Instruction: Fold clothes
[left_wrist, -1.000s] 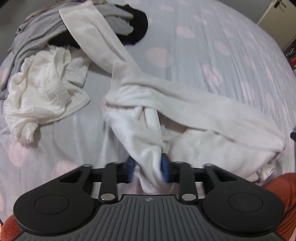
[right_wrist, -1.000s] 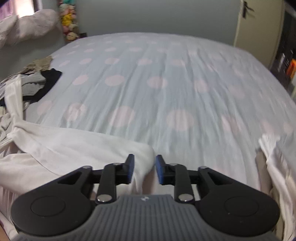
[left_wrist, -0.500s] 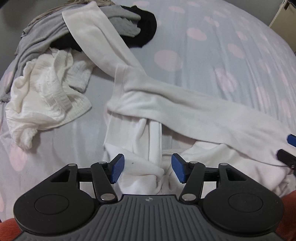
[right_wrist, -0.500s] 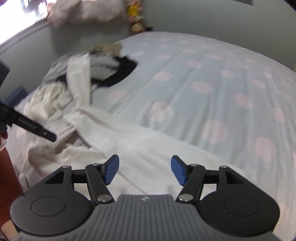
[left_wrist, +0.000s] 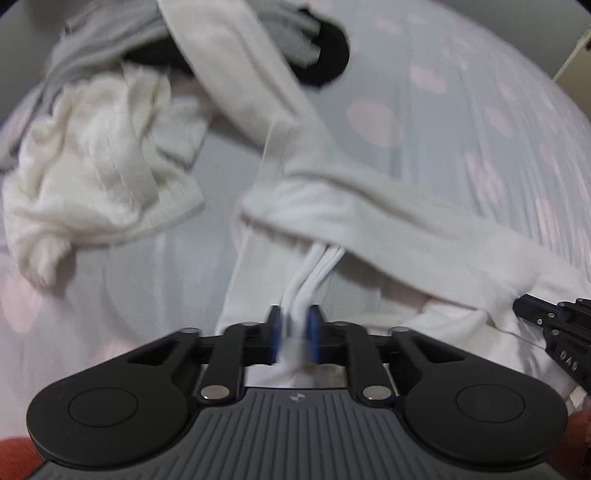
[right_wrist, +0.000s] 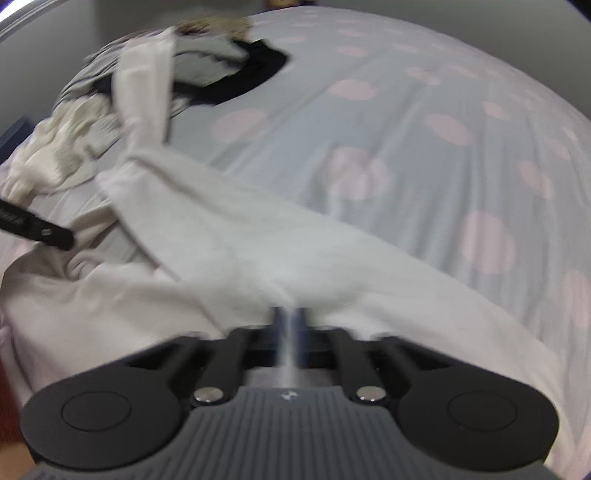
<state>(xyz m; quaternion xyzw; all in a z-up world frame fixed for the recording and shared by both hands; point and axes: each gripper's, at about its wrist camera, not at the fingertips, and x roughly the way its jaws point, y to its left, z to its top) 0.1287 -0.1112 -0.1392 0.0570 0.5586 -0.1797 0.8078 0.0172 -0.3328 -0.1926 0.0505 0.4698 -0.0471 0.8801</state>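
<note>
A long white garment (left_wrist: 369, 206) lies twisted across the bed, one sleeve running up over the far pile. My left gripper (left_wrist: 294, 334) is shut on a bunched fold of it near its lower edge. My right gripper (right_wrist: 290, 332) is shut on another part of the same white garment (right_wrist: 258, 236). The right gripper also shows at the right edge of the left wrist view (left_wrist: 554, 325), and the left gripper at the left edge of the right wrist view (right_wrist: 33, 225). Both views are motion-blurred.
A crumpled cream knit garment (left_wrist: 92, 177) lies at the left. Grey clothes (left_wrist: 110, 40) and a black one (left_wrist: 328, 55) are piled at the far left. The bedsheet (right_wrist: 424, 155) is pale blue with pink dots and stretches to the right.
Both grippers were open half a second ago and have shut on the white garment. The garment is drawn taut between them.
</note>
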